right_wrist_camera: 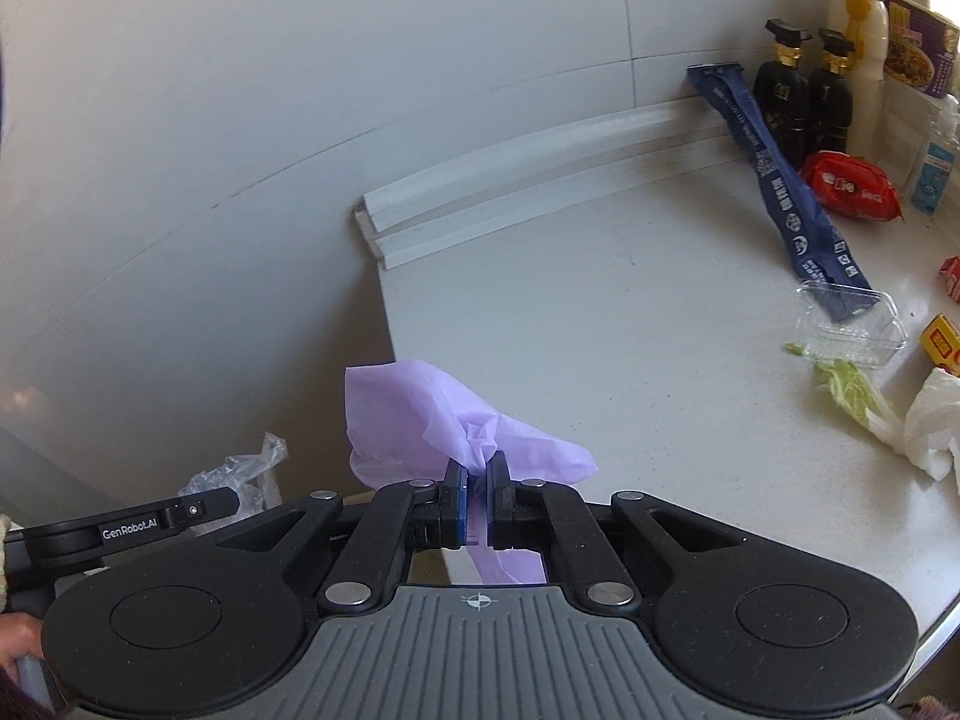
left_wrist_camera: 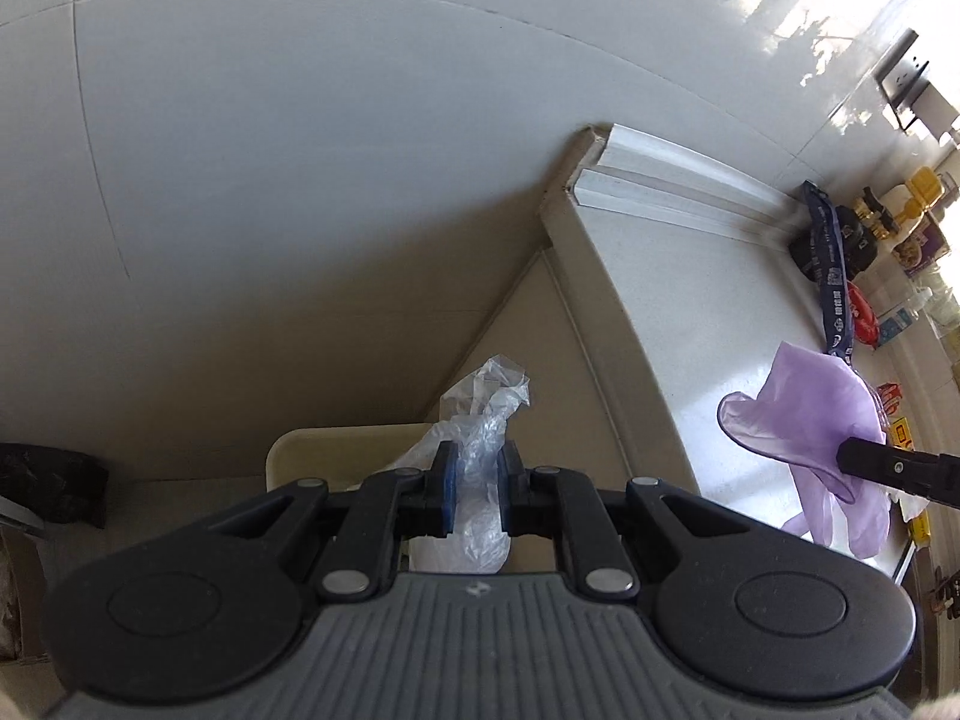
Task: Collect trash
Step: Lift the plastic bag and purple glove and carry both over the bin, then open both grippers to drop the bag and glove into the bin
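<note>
Crumpled clear plastic bag (left_wrist_camera: pixel 480 456) pinched between the blue pads of the left gripper (left_wrist_camera: pixel 477 480), low centre of the left wrist view, loose end sticking up past the fingertips, rest hanging down behind the jaws. Below and behind it, the pale rounded rim of a beige bin (left_wrist_camera: pixel 312 447), against a shadowed wall corner.

Lilac plastic bag (right_wrist_camera: pixel 456 426) clamped in the right gripper (right_wrist_camera: pixel 476 489), jaws nearly together on a gathered fold, film fanning out above the fingertips and a strip trailing down between the pads. Seen in the right wrist view at lower centre, over the left edge of the white countertop (right_wrist_camera: pixel 600 330).

Farther right on that counter: a clear plastic tray (right_wrist_camera: pixel 858 321), a cabbage leaf (right_wrist_camera: pixel 852 390), a crumpled white tissue (right_wrist_camera: pixel 936 420), a long dark blue packet (right_wrist_camera: pixel 780 192) leaning toward the wall, a red snack pack (right_wrist_camera: pixel 852 183), two dark bottles (right_wrist_camera: pixel 801 102) and a white bottle with a yellow cap (right_wrist_camera: pixel 858 30) in the upper right.

Dark crumpled bag (left_wrist_camera: pixel 51 480) at the left edge of the left wrist view.
</note>
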{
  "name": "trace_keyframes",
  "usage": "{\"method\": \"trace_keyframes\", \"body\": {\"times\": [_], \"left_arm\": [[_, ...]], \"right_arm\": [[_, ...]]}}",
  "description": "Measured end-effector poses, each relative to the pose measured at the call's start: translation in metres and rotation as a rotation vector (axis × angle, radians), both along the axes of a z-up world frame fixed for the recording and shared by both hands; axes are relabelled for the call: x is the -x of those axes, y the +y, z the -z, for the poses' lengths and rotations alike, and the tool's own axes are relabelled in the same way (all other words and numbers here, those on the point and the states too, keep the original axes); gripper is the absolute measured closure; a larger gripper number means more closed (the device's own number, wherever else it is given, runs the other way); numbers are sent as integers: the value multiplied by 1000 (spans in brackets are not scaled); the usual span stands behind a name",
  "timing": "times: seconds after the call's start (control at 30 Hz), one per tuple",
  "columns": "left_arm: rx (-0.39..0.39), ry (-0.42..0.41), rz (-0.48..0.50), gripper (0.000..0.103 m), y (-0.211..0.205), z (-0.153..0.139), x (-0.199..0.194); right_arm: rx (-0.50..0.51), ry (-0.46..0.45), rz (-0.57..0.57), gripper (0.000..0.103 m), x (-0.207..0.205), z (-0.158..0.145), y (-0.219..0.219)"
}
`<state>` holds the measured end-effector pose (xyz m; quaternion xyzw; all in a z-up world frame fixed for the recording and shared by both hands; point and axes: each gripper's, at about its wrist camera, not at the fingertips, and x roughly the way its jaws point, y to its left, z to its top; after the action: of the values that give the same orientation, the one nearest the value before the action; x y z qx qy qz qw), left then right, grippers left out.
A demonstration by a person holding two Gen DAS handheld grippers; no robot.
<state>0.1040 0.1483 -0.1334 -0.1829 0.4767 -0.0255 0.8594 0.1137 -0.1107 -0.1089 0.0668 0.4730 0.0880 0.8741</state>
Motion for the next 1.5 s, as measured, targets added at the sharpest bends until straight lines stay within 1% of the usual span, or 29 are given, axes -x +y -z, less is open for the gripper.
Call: {"method": "trace_keyframes", "body": {"times": [0.23,0.4,0.57,0.77,0.93,1.03,1.17,1.2,1.23,1.27,1.33,1.37,1.4,1.43,1.47,1.5], "left_arm": [[7,39,-50,91,14,17,3],[10,79,-69,91,17,39,1],[18,120,-81,91,19,60,-1],[21,145,-96,91,22,83,-5],[9,164,-118,91,25,99,-10],[4,177,-137,89,26,108,-13],[4,191,-146,88,28,118,-14],[4,193,-147,87,28,120,-15],[2,197,-148,80,28,122,-15],[-3,198,-151,73,28,123,-15],[-12,207,-152,64,29,127,-15],[-15,211,-152,60,29,128,-15],[-16,217,-151,57,29,129,-16],[-16,223,-150,52,30,131,-16],[-16,230,-151,48,29,133,-18],[-17,235,-151,46,28,134,-19]], "right_arm": [[-10,47,-97,99,-10,17,36],[-31,108,-172,99,-19,39,68],[-14,168,-225,99,-29,65,96],[17,212,-264,99,-42,95,118],[36,252,-265,99,-52,118,129],[36,273,-256,99,-55,128,133],[63,274,-268,98,-59,136,142],[64,272,-273,94,-60,138,143],[59,269,-278,90,-60,139,144],[62,263,-272,90,-59,139,145],[68,279,-261,86,-54,140,143],[65,292,-253,86,-55,141,146],[63,300,-248,82,-55,142,146],[63,304,-245,78,-55,142,146],[65,304,-243,76,-59,144,145],[67,303,-241,72,-61,145,145]]}}
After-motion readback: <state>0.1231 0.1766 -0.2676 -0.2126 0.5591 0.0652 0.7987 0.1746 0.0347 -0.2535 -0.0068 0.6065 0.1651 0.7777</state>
